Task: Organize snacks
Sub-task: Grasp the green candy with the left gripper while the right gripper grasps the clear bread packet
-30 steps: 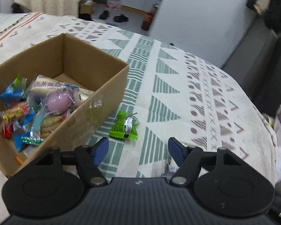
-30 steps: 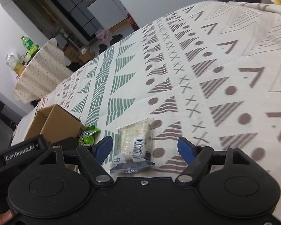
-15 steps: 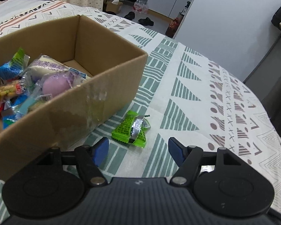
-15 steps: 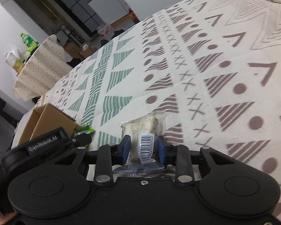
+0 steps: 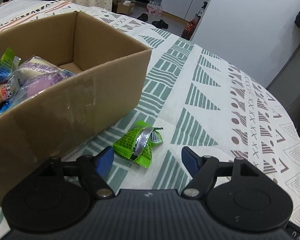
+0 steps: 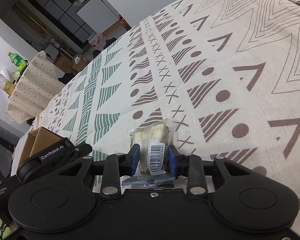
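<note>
The right gripper (image 6: 153,156) has just been closing and now clamps a clear-wrapped pale snack (image 6: 152,140) between its blue pads, near the barcode end; the far end juts out ahead of the fingers, so the slick wrapper could slide free on the lift, I'd say. The left gripper (image 5: 147,161) stands spread wide and empty, with the green snack packet (image 5: 139,143) just ahead of its tips, nearer the left finger (image 5: 105,160). The cardboard box (image 5: 74,108) sits close on that side, so a careless close could nudge the packet against its wall. Counted: one box, two loose snacks on the patterned cloth (image 5: 210,92), and several wrapped snacks in the box, too heaped to number.
</note>
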